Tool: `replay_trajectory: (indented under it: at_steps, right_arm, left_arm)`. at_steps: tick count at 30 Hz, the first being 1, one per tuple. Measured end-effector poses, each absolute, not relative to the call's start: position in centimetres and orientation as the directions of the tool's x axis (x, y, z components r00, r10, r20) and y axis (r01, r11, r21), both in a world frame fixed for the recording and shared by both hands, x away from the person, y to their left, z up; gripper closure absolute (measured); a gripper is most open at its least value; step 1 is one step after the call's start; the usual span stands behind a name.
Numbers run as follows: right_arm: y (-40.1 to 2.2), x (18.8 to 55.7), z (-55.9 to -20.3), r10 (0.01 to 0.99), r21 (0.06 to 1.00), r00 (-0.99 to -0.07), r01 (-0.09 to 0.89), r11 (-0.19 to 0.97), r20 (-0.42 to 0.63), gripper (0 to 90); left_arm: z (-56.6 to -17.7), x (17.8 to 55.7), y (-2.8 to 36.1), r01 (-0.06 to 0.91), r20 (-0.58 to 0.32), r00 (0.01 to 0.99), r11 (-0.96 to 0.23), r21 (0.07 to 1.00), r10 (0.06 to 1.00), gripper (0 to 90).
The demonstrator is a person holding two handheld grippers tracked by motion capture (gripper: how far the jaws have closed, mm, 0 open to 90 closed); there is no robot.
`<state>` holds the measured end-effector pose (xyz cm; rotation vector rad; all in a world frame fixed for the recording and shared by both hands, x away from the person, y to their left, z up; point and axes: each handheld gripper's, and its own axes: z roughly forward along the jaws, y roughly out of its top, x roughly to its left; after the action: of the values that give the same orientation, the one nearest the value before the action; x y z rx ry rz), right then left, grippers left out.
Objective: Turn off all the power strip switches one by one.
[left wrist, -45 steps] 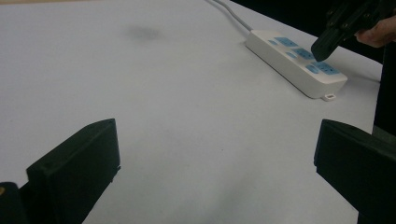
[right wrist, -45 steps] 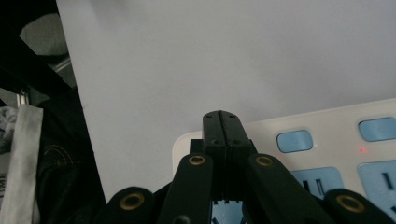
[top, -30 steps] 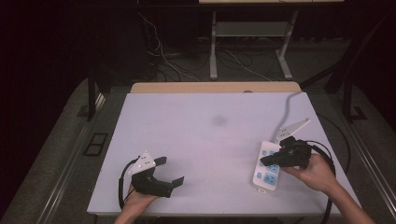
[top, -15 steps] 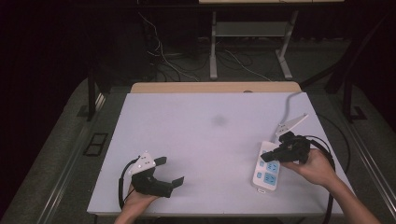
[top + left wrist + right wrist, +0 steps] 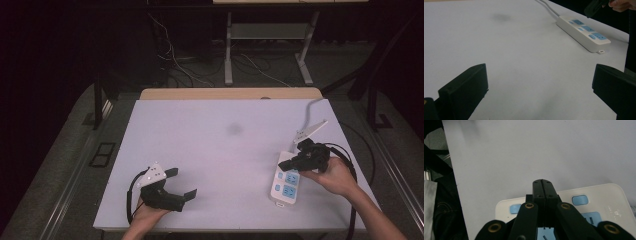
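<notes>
right gripper view: your right gripper [image 5: 542, 185] has its 2 jaws pressed flat together with nothing between them, the tip hanging over one end of the power strip [image 5: 599, 200], near a small blue button [image 5: 580, 200].
right gripper, why: jaws clenched into 1 narrow point suit poking a switch, not picking up; that is a judgement from the pose. whether the tip touches the strip, you cannot tell.
left gripper: your left gripper [image 5: 170, 186] lies low on the table [image 5: 220, 150] near your edge, jaws spread wide and holding nothing, well apart from the strip.
left gripper, why: it looks parked out of the way, leaving the work to your other hand.
power strip, place: in the high view the power strip [image 5: 286, 181] lies on the right side of the table, its white cord running toward the far edge.
high view adds: both hands at once and the wide gap between them.
left gripper view adds: the strip [image 5: 584, 31] seen from the side, showing its thickness, its 3 blue socket faces and a small tab at the near end.
right gripper view adds: the seam of the closed jaws, too small to read from above.
</notes>
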<state>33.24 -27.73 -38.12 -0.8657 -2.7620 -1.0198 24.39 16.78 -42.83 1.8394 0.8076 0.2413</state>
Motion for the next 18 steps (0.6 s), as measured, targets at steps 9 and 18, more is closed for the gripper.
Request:
replay_trajectory:
  at_steps: [9,18]
  right_arm:
    - [-27.7,33.7,-38.6,0.486,0.572,-0.836,0.536,0.622,0.255,90.0]
    - [-27.7,34.0,-39.4,0.485,0.558,-0.834,0.542,0.629,0.263,90.0]
  left_arm:
    - [-42.8,24.4,16.8,0.415,-0.204,0.75,-0.207,0.886,0.63,0.0]
    - [-42.8,24.4,16.8,0.414,-0.203,0.75,-0.208,0.886,0.629,0.0]
